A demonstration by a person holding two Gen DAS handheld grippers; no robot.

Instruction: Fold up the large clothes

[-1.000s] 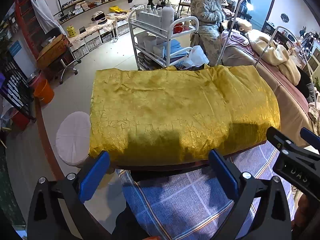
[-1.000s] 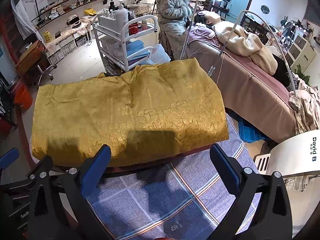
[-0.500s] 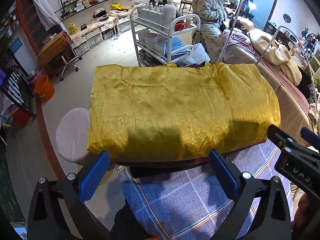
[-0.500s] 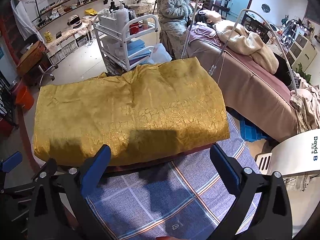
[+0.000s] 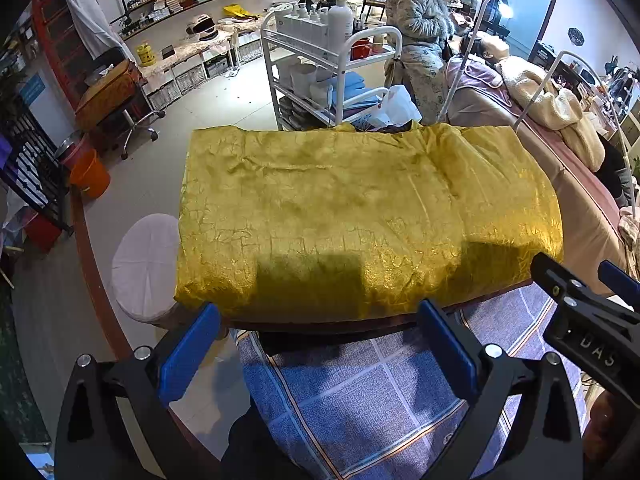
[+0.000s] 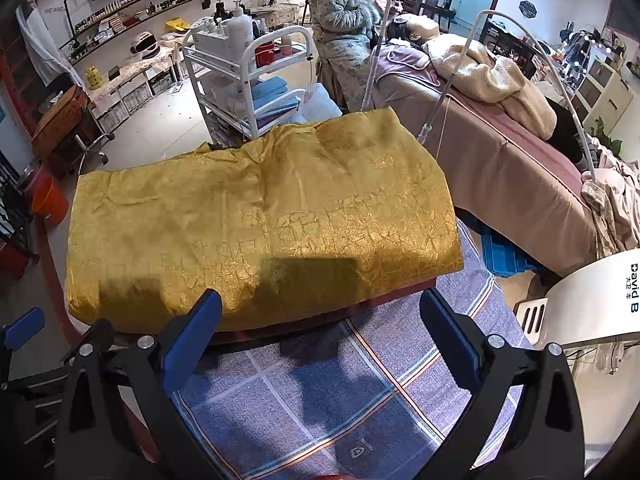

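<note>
Now my left gripper (image 5: 318,354) and right gripper (image 6: 320,350) hover, jaws apart, just short of the gold garment's (image 5: 360,216) near edge, probably over checked cloth (image 6: 340,392)

You have one folded gold garment (image 5: 360,216) across the middle of the frame, one blue checked cloth (image 5: 360,392) below it, and two grippers, the left gripper (image 5: 320,348) and the right gripper (image 6: 320,344), each with two blue pads spread apart. At upper centre you see one white trolley (image 5: 320,56), one standing woman (image 5: 420,28) and one person lying down (image 6: 416,28). At left sit one orange bucket (image 5: 90,176) and one round pale stool (image 5: 146,264).
</note>
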